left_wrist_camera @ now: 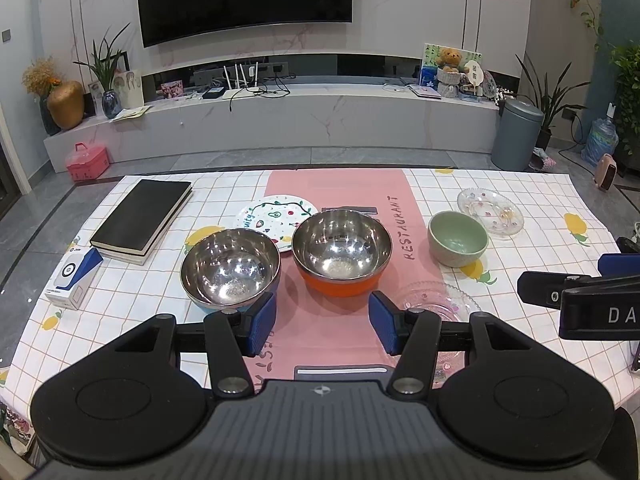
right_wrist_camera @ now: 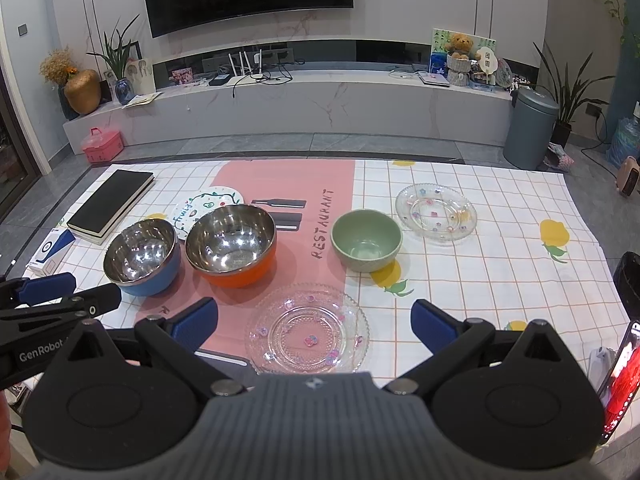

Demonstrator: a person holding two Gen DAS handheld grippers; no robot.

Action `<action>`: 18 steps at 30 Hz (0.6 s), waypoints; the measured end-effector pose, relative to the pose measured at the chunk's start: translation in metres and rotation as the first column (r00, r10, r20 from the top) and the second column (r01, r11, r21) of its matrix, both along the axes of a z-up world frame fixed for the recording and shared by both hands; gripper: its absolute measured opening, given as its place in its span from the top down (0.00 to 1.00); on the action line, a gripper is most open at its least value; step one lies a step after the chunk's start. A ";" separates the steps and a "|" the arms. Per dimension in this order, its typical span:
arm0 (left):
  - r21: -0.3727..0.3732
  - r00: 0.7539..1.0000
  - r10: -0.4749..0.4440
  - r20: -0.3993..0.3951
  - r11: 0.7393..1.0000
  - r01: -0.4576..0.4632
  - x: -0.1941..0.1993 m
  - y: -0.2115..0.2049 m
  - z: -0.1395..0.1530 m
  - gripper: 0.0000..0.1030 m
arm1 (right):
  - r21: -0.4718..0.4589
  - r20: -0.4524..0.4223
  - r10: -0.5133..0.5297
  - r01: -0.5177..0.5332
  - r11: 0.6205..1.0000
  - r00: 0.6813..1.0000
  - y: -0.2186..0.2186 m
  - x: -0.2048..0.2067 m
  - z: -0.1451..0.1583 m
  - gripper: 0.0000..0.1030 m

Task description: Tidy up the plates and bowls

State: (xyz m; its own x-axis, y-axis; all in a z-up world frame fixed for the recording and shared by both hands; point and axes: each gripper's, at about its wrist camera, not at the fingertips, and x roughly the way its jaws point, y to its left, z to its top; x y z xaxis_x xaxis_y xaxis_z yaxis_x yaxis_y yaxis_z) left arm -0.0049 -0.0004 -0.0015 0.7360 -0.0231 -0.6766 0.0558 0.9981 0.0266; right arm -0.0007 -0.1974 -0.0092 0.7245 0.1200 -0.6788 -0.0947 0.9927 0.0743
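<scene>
Right under our right gripper (right_wrist_camera: pixel 314 326) sits the near glass plate (right_wrist_camera: pixel 307 330), framed between fingers spread wide and holding nothing. Our left gripper (left_wrist_camera: pixel 322 322) hangs over the pink runner (left_wrist_camera: pixel 340 192), its jaws parted too and just as empty, with the orange bowl (left_wrist_camera: pixel 342 254) directly ahead of it.

So where do we stand? As far as we can judge, at the very start. Nothing is stacked yet. The blue bowl (right_wrist_camera: pixel 141 256) and the orange one sit side by side, rims nearly touching, left of centre. The fruit-print plate (left_wrist_camera: pixel 276 216) lies just behind them, partly hidden by both. The green bowl (right_wrist_camera: pixel 366 244) stands alone to the right of the runner, and the far glass plate (right_wrist_camera: pixel 436 213) lies beyond it at far right, apart from its twin.

What's left, we'd say, is all of it: three bowls to nest, three plates to pile. The black book (left_wrist_camera: pixel 140 216) and small box (left_wrist_camera: pixel 74 278) at far left seem to be bystanders.
</scene>
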 end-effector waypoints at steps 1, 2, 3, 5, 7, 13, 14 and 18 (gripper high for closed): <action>0.000 1.000 0.000 0.000 1.000 0.000 0.000 0.000 0.000 0.38 | 0.000 0.000 0.000 0.000 1.000 1.000 0.000 0.000 0.000 0.02; 0.000 1.000 0.000 0.001 1.000 0.000 0.000 0.000 0.000 0.38 | 0.000 -0.001 0.000 0.000 1.000 1.000 0.000 0.000 0.000 0.02; 0.000 1.000 0.001 0.001 1.000 -0.001 0.000 0.000 0.000 0.38 | 0.000 -0.001 0.000 0.000 1.000 1.000 0.000 0.000 0.000 0.02; -0.001 1.000 0.001 0.000 1.000 -0.001 0.000 0.000 0.000 0.38 | 0.000 -0.001 0.000 0.000 1.000 1.000 0.000 -0.001 0.000 0.02; -0.001 1.000 0.000 0.000 1.000 0.000 0.000 0.000 0.000 0.38 | 0.000 -0.001 0.000 0.000 1.000 1.000 0.000 -0.001 -0.001 0.02; -0.001 1.000 -0.002 -0.003 1.000 0.002 0.000 -0.001 -0.001 0.38 | 0.001 -0.002 0.001 -0.001 1.000 1.000 0.000 -0.001 -0.001 0.02; -0.001 1.000 -0.002 -0.003 1.000 0.002 0.000 -0.001 -0.001 0.38 | 0.002 -0.004 0.001 -0.001 1.000 1.000 0.001 -0.001 -0.002 0.02; -0.002 1.000 -0.002 -0.002 1.000 0.002 0.000 -0.001 -0.001 0.38 | 0.003 -0.005 0.001 -0.001 1.000 1.000 0.001 -0.001 -0.004 0.02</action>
State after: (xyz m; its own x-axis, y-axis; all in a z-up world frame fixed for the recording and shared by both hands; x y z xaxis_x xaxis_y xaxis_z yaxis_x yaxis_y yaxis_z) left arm -0.0045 -0.0013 -0.0027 0.7346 -0.0258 -0.6781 0.0581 0.9980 0.0250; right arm -0.0018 -0.1964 -0.0128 0.7207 0.1227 -0.6823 -0.0957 0.9924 0.0773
